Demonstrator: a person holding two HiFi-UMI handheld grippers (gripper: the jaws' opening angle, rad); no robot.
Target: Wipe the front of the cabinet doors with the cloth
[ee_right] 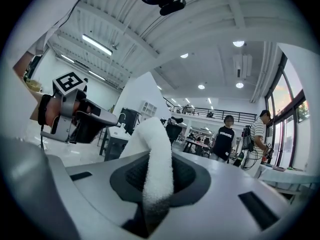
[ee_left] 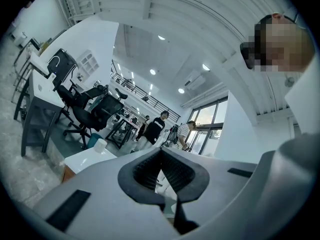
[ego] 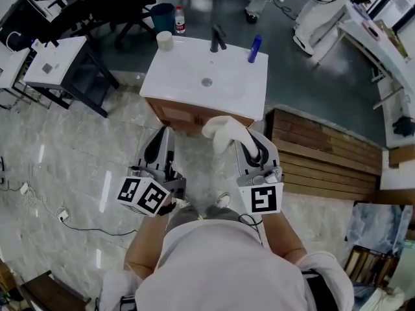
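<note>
Head view: the right tool (ego: 253, 149) carries the white cloth (ego: 224, 131), bunched at its 11 o'clock, just before the cabinet (ego: 178, 116) front under the sink (ego: 206, 83). The left tool (ego: 162, 140) sits at the cloth's 9 o'clock.
Left gripper view: jaws clenched, nothing between them.
Right gripper view: jaws grasping the cloth.

Pale marbled tiles (ego: 71, 167) cover the near floor, and a smooth grey floor (ego: 292, 83) lies beyond them. A slatted wooden platform (ego: 324, 164) lies at right. A white table (ego: 61, 54) and black office chairs (ego: 123, 5) stand at left. Ceiling lights (ee_right: 239, 43) glow overhead, with tall windows (ee_right: 290, 119) at right.
</note>
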